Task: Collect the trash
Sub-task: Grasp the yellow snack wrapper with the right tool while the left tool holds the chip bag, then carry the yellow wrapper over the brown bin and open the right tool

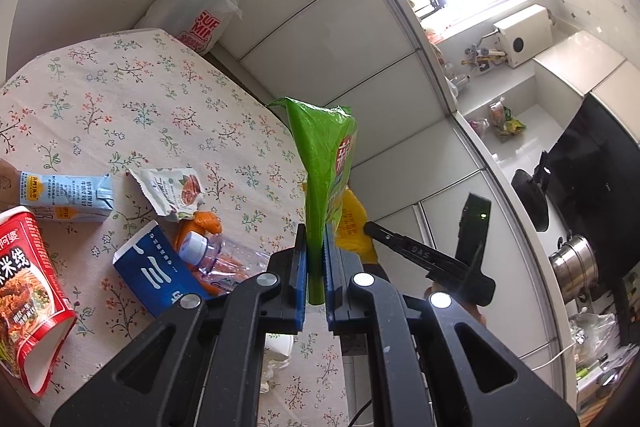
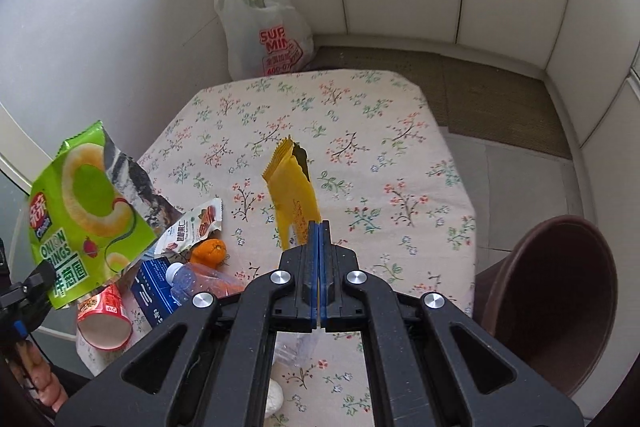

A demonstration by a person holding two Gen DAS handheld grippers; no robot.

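Observation:
My left gripper (image 1: 315, 239) is shut on a green onion-rings bag (image 1: 326, 163) and holds it up above the table edge; the bag also shows at the left of the right wrist view (image 2: 84, 215). My right gripper (image 2: 319, 231) is shut on a yellow wrapper (image 2: 294, 191), held above the floral table (image 2: 380, 131); the wrapper also shows behind the green bag (image 1: 354, 227). A brown bin (image 2: 560, 291) stands beside the table at the right. More trash lies on the table: a red noodle cup (image 1: 28, 291), a blue carton (image 1: 154, 275), a plastic bottle (image 1: 216, 255), a milk carton (image 1: 68, 195), a small torn packet (image 1: 172, 187).
A white supermarket bag (image 2: 260, 35) leans in the corner behind the table. An orange (image 2: 208, 251) lies by the bottle. White cabinet panels (image 1: 340, 39) run along the table's side. A kitchen counter with a steel pot (image 1: 576, 263) is at the far right.

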